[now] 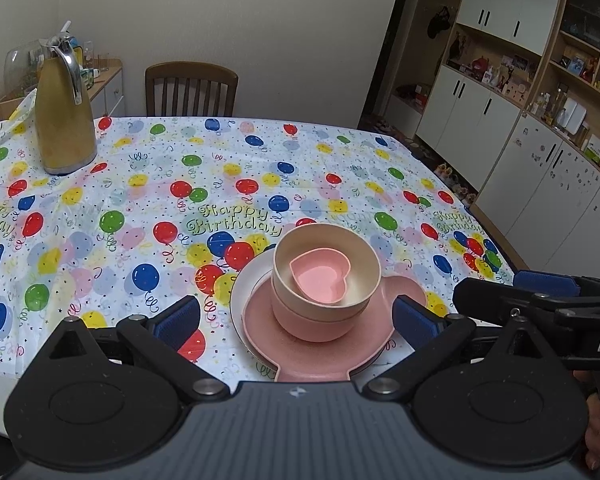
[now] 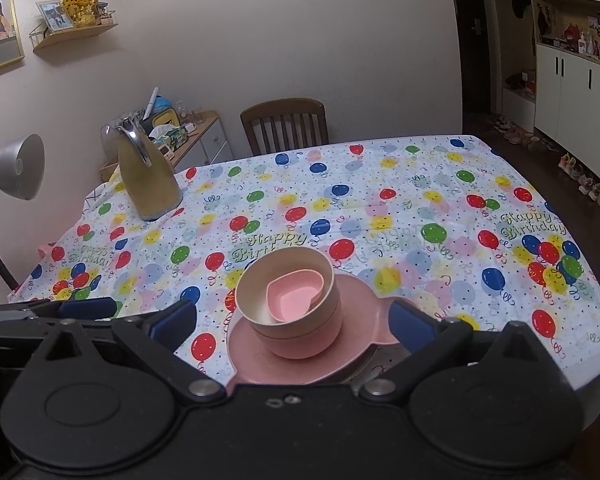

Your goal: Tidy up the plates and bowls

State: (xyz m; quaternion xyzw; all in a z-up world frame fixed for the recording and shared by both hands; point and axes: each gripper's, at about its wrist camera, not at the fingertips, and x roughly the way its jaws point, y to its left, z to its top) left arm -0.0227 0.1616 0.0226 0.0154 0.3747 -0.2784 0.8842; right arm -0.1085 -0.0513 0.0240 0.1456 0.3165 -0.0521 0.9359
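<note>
A stack stands near the front edge of the balloon tablecloth [image 1: 140, 200]. From the bottom it is a white plate [image 1: 239, 292], a pink plate [image 1: 260, 320], a pink bowl [image 1: 316, 330], a cream bowl [image 1: 328, 240] and a small pink heart-shaped dish [image 1: 320, 276]. My left gripper [image 1: 296, 320] is open, its blue pads on either side of the stack and holding nothing. In the right wrist view, the right gripper [image 2: 292, 324] is open too and straddles the same cream bowl [image 2: 260, 280] and heart dish [image 2: 296, 296]. Its right pad is close to the pink plate [image 2: 252, 344]; contact is unclear.
A gold thermos jug [image 1: 66, 120] stands at the table's far left. A wooden chair [image 1: 192, 88] is behind the table, and a grey desk lamp [image 2: 16, 168] stands off its left side. White cabinets [image 1: 540, 152] and shoes on the floor [image 2: 580, 176] line the right.
</note>
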